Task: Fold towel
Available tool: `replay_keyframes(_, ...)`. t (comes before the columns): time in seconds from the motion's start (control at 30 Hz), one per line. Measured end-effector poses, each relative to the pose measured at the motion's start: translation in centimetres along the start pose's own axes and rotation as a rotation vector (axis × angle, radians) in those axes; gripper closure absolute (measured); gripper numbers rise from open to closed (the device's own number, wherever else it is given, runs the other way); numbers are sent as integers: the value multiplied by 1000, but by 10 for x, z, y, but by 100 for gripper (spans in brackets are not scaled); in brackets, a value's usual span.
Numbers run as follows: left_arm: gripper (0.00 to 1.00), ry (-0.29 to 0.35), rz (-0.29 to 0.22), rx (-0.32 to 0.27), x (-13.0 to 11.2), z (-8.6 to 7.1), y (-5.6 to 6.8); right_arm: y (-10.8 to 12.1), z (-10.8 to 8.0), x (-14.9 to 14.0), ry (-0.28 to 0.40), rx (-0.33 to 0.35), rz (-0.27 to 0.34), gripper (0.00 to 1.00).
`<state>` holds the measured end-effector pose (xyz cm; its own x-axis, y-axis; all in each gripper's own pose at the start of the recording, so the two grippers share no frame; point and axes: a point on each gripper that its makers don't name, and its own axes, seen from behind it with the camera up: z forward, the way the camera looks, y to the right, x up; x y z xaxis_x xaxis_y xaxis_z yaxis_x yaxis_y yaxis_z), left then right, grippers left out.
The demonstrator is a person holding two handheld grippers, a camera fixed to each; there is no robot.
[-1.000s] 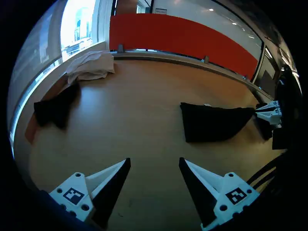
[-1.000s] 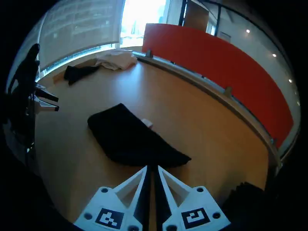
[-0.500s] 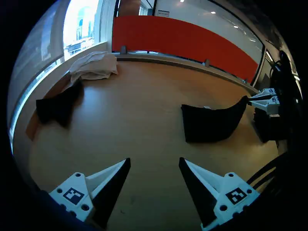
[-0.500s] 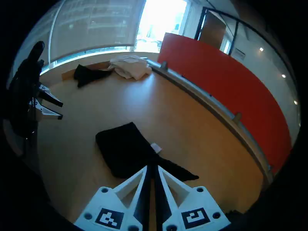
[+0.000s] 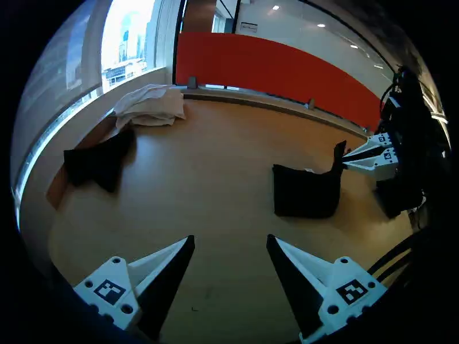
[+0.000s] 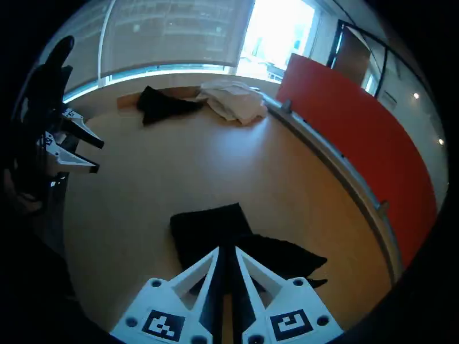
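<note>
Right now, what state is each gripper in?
Left gripper: open, holding nothing.
Right gripper: shut on the towel.

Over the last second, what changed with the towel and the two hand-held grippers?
The right hand-held gripper, shut on a corner of the black towel, lifted it and carried it back over the rest, shortening the towel's spread. The left hand-held gripper stayed open above the table; the white cloth and dark cloth by the window did not move.
</note>
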<state>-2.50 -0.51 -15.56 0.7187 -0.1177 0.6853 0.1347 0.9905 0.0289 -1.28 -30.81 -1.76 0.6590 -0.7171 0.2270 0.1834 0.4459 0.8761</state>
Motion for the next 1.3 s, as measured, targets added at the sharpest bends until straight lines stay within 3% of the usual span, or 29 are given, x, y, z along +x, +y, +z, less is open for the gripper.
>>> replay_keyframes(0.27, 7, -2, -33, 22, -10, -9, -11, -36, 45, 8, -40, 95, -71, 95)
replay_keyframes(0.47, 7, -14, -63, 30, -20, -10, -14, -60, 83, -5, -88, 159, -48, 95)
replay_keyframes(0.73, 7, -19, -69, 28, -23, -8, -14, -66, 91, -9, -102, 174, -55, 92)
replay_keyframes(0.8, 7, -20, -69, 27, -23, -8, -13, -65, 90, -8, -102, 170, -56, 87)
replay_keyframes(1.07, 7, -24, -73, 24, -23, -6, -13, -58, 84, -8, -90, 145, -23, 38)
replay_keyframes(1.3, 7, -26, -72, 20, -23, -4, -11, -51, 76, -21, -95, 117, 19, 36)
